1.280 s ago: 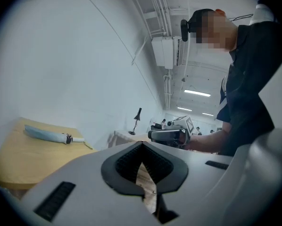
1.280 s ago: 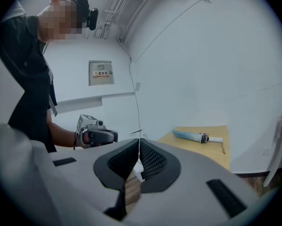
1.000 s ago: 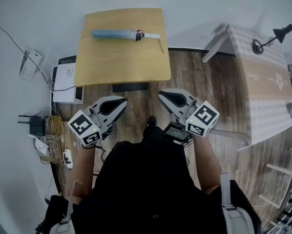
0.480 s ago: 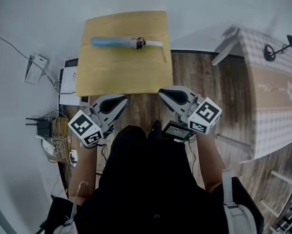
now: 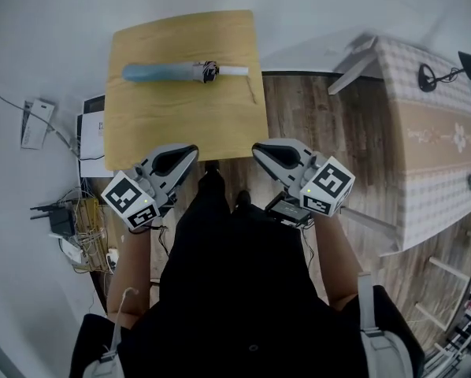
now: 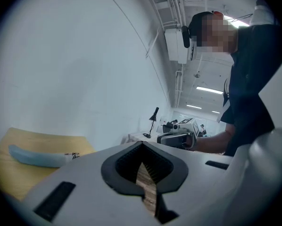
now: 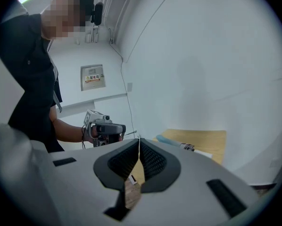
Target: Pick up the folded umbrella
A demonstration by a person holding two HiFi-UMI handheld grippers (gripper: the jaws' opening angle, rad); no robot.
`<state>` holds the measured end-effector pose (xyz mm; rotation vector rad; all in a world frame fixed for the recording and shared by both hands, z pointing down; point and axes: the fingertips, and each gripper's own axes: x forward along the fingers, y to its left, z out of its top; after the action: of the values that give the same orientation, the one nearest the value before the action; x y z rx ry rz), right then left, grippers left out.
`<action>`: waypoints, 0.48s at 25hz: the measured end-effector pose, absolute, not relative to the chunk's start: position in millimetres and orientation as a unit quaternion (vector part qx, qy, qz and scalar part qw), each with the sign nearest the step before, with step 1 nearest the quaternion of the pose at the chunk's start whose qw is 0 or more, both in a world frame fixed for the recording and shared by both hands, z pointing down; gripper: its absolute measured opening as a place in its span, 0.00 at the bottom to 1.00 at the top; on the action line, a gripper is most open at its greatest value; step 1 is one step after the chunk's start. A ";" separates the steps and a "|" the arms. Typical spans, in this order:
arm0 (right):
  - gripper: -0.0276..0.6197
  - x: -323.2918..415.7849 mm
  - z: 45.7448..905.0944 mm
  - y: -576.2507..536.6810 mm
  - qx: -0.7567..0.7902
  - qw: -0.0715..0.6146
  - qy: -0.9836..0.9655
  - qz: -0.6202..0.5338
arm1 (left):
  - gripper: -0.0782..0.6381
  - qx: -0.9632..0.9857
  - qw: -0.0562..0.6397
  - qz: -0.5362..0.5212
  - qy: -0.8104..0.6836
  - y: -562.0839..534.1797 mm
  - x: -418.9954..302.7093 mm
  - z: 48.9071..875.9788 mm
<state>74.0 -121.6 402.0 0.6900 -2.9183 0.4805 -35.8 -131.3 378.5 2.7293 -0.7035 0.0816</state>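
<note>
A folded light-blue umbrella with a white handle end lies flat on the far half of a small wooden table, handle to the right. The left gripper view shows the umbrella low at the left; in the right gripper view the umbrella lies just right of centre. My left gripper is shut and empty, its tips at the table's near edge. My right gripper is shut and empty too, level with the table's near right corner. Both stand well short of the umbrella.
A white wall runs behind the table. On the floor at the left lie a router, cables and a white box. A cloth-covered table with a black desk lamp stands at the right. Wooden floor lies between the tables.
Both grippers have come forward toward the wooden table; their tips now reach its near edge. Jaws stay shut. The umbrella has not moved on the table.
</note>
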 end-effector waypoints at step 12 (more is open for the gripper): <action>0.07 48.0 387.5 -241.2 0.273 0.077 -0.947 0.149 | 0.12 0.968 0.143 0.021 -0.207 -256.7 -57.6 370.4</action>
<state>48.0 -241.2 387.5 0.8184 -2.8375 0.4455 -57.6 -256.7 370.4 2.7904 -0.5961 0.0606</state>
